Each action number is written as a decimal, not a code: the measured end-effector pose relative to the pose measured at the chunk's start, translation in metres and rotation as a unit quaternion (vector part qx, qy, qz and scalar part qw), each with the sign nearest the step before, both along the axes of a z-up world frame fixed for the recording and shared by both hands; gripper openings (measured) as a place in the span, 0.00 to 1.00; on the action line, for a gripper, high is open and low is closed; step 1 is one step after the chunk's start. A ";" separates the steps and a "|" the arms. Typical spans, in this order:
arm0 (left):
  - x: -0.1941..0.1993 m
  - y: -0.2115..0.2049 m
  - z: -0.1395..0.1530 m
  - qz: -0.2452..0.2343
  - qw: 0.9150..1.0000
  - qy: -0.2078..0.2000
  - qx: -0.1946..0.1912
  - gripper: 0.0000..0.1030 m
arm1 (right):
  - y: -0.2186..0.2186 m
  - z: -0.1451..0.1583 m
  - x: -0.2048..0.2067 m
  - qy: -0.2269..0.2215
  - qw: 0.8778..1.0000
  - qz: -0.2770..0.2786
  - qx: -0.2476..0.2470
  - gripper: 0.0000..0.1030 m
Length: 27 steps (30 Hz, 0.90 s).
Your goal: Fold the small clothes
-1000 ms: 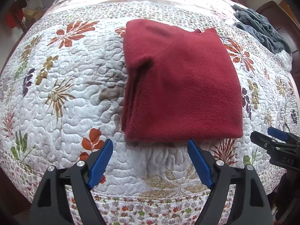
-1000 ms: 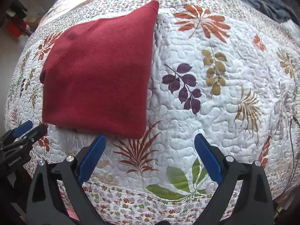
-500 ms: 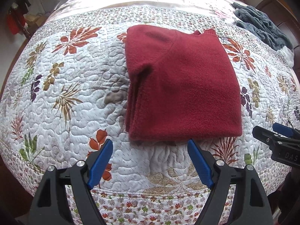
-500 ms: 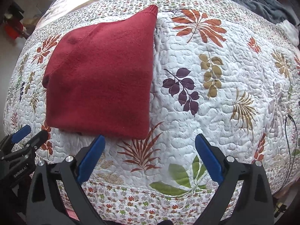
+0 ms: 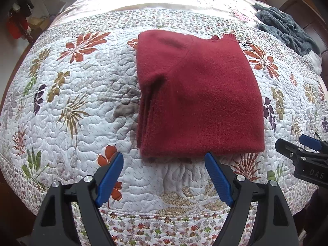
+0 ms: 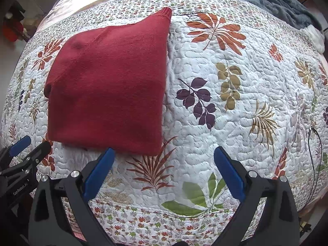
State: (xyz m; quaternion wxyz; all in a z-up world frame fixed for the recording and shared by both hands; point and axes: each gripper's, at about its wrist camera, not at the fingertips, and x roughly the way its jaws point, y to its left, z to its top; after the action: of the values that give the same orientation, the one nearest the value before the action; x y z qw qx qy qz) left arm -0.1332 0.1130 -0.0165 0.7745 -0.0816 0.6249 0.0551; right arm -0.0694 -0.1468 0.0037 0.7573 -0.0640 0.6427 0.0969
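Folded red sweater [image 5: 196, 100] on a floral quilted bed [image 5: 82, 102].
Left hand-held gripper [image 5: 164, 176] and right hand-held gripper [image 6: 164, 170] both spread wide, empty, just short of its near edge.

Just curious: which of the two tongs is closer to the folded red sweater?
Left. The left tongs sit open right at the red sweater's near edge, centred on it. The right tongs, also open, sit off its right corner.
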 end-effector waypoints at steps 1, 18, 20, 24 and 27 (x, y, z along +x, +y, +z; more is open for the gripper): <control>0.000 0.000 0.000 -0.001 1.000 -0.001 0.002 0.80 | 0.000 0.000 0.000 0.000 1.000 -0.001 0.000 0.94; 0.002 0.000 -0.002 -0.003 1.000 0.001 0.005 0.80 | -0.003 -0.003 0.003 -0.001 1.000 -0.007 0.000 0.94; 0.002 -0.001 -0.002 -0.003 1.000 0.001 0.006 0.80 | -0.004 -0.004 0.004 -0.001 1.000 -0.007 0.000 0.94; 0.002 -0.001 -0.003 -0.004 1.000 0.001 0.006 0.80 | -0.005 -0.005 0.004 0.000 1.000 -0.009 -0.001 0.94; 0.003 -0.002 -0.002 -0.005 1.000 0.000 0.006 0.80 | -0.006 -0.005 0.004 -0.001 1.000 -0.008 -0.001 0.94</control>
State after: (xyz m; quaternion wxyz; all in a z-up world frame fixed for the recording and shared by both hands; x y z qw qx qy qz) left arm -0.1305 0.1105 -0.0189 0.7751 -0.0737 0.6251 0.0546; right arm -0.0654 -0.1523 -0.0015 0.7587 -0.0595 0.6423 0.0906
